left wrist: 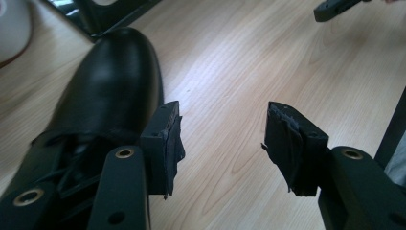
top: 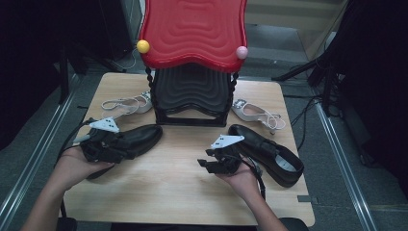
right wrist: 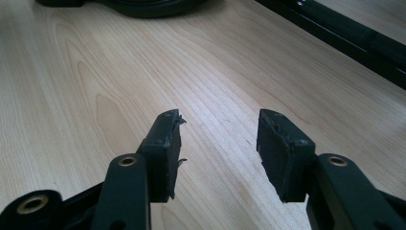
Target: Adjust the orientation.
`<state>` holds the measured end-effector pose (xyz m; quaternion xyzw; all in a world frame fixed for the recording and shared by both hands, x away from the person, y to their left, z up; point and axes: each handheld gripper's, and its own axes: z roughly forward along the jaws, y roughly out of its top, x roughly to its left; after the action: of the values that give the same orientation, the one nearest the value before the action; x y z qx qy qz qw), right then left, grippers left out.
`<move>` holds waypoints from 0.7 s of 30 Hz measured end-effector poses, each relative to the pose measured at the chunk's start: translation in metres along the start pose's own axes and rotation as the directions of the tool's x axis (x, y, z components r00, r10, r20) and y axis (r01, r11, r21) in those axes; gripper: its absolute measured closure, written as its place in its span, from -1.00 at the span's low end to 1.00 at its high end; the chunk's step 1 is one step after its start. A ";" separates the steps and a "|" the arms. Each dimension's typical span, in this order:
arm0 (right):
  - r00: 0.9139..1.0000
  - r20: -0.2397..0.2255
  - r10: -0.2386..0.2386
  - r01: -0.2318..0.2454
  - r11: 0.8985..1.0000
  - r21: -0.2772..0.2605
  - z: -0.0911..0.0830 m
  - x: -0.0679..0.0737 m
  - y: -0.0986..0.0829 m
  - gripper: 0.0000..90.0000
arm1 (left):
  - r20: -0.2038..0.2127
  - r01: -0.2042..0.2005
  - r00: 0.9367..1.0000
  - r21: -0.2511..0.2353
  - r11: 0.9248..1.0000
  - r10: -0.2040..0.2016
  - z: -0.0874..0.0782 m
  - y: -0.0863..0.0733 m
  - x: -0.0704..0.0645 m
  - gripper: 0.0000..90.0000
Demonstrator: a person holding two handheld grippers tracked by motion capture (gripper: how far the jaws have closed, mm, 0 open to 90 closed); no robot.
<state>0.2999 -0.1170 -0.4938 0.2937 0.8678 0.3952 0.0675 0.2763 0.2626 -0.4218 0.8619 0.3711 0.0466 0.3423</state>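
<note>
Our left tool (left wrist: 221,143) gapes beside the left black leather shoe (left wrist: 103,91); our right tool (right wrist: 219,153) gapes over bare worktop (right wrist: 95,72).

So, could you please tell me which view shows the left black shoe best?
The high view: the left black shoe lies whole beside the left gripper. The left gripper view shows its toe close up; the right gripper view catches its edge.

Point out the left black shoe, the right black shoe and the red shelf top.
left black shoe (top: 144,136), high view, on its toe.
right black shoe (top: 269,149), high view, on its upper.
red shelf top (top: 192,29), high view, on its ridged surface.
</note>
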 end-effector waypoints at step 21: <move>1.000 -0.003 0.000 0.000 1.000 0.015 0.003 0.000 0.000 0.15 | -0.086 0.086 0.992 -0.029 0.996 -0.089 -0.042 -0.043 0.073 0.06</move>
<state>0.3012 -0.1155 -0.4962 0.2937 0.8708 0.3891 0.0642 0.2891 0.3555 -0.4294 0.8377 0.4225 0.0737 0.3382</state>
